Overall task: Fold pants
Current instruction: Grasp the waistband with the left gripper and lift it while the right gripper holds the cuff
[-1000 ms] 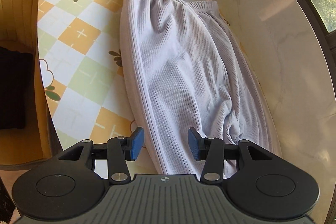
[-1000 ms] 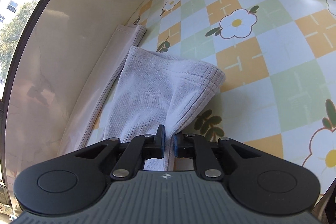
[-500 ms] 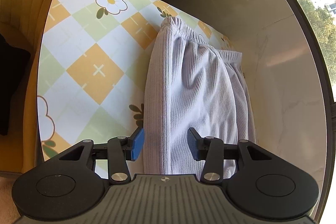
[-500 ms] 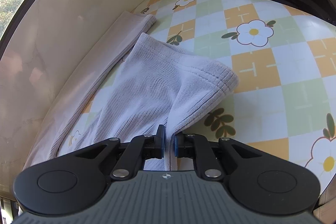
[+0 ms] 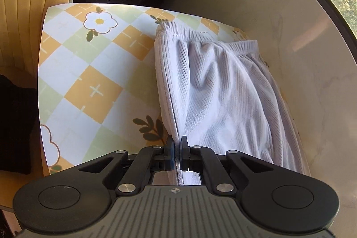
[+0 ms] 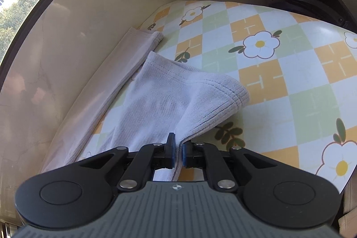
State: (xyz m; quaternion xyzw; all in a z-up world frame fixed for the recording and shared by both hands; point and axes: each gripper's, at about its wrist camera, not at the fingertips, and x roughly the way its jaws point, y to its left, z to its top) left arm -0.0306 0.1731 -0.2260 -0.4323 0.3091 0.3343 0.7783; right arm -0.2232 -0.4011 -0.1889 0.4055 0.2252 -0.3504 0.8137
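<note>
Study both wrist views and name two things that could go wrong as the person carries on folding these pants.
1. The left gripper, whose jaws have just been closing, pinches only a thin side fold of the pants; the fabric may slip out when lifted.
2. The right gripper clamps a raised fold near one leg cuff, while the other leg lies loose by the wall and may drag unevenly.

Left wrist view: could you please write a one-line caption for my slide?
Left gripper shut on the folded side edge of white ribbed pants, lying on a floral checkered tablecloth.
</note>
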